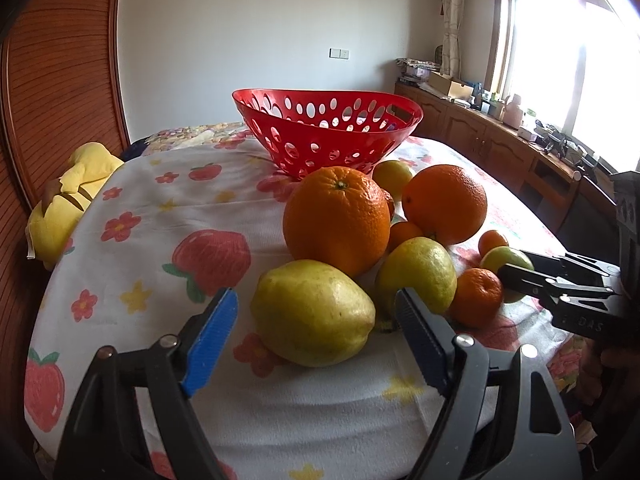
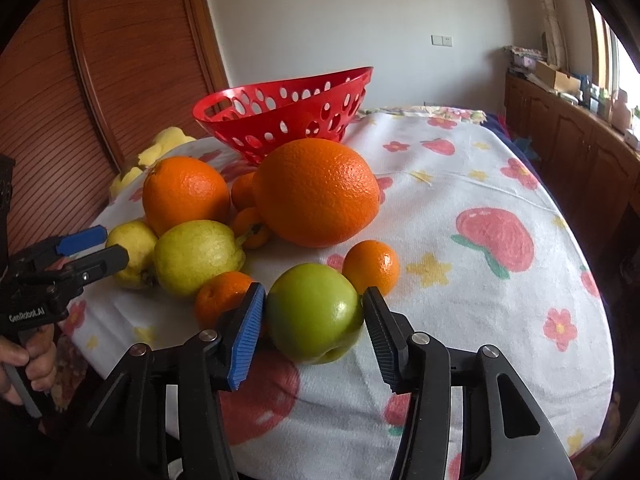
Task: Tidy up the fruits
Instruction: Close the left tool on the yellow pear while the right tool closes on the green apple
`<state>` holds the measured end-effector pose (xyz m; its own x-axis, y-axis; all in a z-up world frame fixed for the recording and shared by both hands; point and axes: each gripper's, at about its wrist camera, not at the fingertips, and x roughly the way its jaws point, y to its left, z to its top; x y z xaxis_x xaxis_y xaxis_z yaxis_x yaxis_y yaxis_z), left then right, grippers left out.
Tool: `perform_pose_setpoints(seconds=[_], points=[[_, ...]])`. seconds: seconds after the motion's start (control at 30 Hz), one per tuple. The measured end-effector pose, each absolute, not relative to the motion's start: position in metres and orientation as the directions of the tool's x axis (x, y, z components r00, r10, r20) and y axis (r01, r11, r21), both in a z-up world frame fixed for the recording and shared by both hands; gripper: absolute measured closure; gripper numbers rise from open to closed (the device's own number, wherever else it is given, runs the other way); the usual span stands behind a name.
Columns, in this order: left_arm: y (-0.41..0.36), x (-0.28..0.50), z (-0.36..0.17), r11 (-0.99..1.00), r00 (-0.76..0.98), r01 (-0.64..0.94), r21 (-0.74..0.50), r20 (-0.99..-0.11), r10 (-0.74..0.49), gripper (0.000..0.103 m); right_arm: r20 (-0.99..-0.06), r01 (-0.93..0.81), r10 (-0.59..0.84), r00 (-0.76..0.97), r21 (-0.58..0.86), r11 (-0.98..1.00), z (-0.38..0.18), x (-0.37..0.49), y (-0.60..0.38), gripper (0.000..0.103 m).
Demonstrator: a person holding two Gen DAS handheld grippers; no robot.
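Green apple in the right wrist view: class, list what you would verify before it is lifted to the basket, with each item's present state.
1. Right gripper jaws touching both sides of the green apple: ok.
2. Grip firm enough: cannot tell.
3. Red basket empty, room inside: ok.
4. Large orange between apple and basket, path low: not ok.
5. Left gripper jaws apart around the yellow pear, not gripping: ok.

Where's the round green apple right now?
Right wrist view: round green apple sits low centre between the right hand-held gripper pads, small orange mandarins on either side.
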<state>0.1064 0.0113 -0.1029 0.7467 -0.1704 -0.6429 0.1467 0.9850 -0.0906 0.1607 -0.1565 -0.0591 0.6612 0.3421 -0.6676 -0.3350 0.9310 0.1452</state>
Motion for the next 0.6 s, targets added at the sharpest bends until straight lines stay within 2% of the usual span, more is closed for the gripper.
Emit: perform_pose_setpoints(seconds=[0.5, 0.6], points=[[0.014, 0.124, -0.117, 0.984, 0.703, 0.147, -0.103, -0.689, -0.178, 0.022, -0.674, -0.338, 0.301, 0.675, 0.08, 0.938, -0.059, 0.151, -0.166, 0.051], [0.016, 0.126, -0.119, 0.98, 0.696, 0.162, -0.12, -0.689, -0.2, 0.03, -0.675, -0.335, 0.304, 0.673, 0.089, 0.938, -0.059, 0.152, -0.166, 0.05]])
